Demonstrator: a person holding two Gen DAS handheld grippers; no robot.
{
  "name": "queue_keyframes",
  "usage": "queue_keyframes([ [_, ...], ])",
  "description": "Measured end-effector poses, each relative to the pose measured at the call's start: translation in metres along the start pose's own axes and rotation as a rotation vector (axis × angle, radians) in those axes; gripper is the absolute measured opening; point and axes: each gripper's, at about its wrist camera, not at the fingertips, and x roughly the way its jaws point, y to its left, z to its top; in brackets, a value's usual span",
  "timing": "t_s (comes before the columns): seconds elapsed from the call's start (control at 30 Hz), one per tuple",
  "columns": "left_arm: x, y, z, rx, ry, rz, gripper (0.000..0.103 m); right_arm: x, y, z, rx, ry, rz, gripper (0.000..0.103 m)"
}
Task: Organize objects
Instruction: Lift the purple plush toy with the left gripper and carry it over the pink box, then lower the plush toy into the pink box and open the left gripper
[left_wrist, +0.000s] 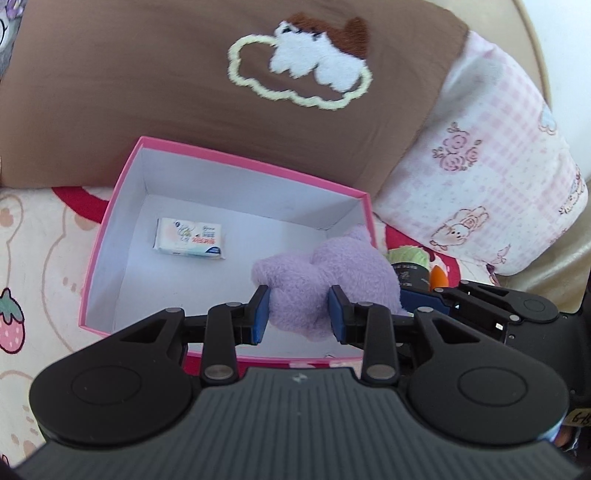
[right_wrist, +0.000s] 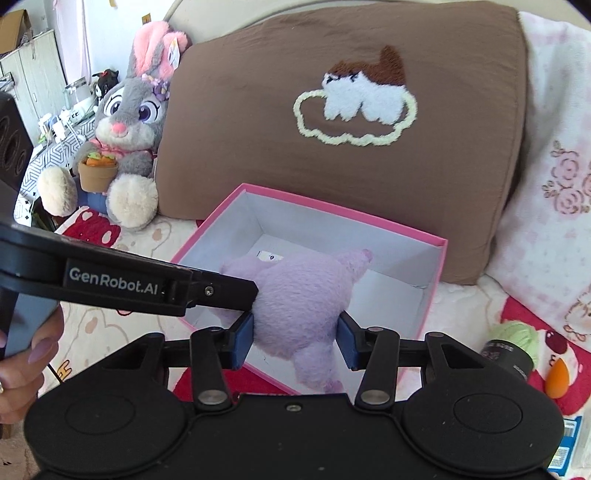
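A pink box (left_wrist: 236, 162) with a white inside sits on the bed in front of a brown pillow; it also shows in the right wrist view (right_wrist: 436, 288). A small white packet (left_wrist: 190, 239) lies on the box floor. A purple plush toy (left_wrist: 325, 273) hangs over the box's near right part. My left gripper (left_wrist: 299, 314) is shut on one lobe of it. My right gripper (right_wrist: 295, 336) is shut on the plush toy's (right_wrist: 299, 291) body. The right gripper also shows at the right in the left wrist view (left_wrist: 424, 301).
A brown pillow (right_wrist: 332, 155) with a cloud patch stands behind the box, a pink checked pillow (left_wrist: 495, 155) to its right. A bunny plush (right_wrist: 125, 122) sits at the left. A black lens-like cylinder (right_wrist: 506, 354), green yarn (right_wrist: 521, 330) and an orange sponge (right_wrist: 559, 378) lie right of the box.
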Motion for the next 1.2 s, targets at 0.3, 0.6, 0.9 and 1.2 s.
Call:
queue_keyframes([
  [0.3, 0.04, 0.023, -0.003, -0.012, 0.044, 0.048, 0.032, 0.05, -0.012, -0.012, 0.064, 0.04, 0.038, 0.053],
  [0.6, 0.089, 0.048, -0.005, -0.044, 0.116, 0.029, 0.032, 0.098, -0.029, -0.009, 0.127, 0.197, 0.04, 0.052],
  [0.9, 0.112, 0.067, -0.007, -0.089, 0.093, -0.001, 0.032, 0.126, -0.035, -0.006, 0.118, 0.233, 0.013, 0.052],
  [1.2, 0.114, 0.069, -0.008, -0.084, 0.082, 0.025, 0.032, 0.141, -0.031, -0.008, 0.091, 0.269, 0.013, 0.051],
])
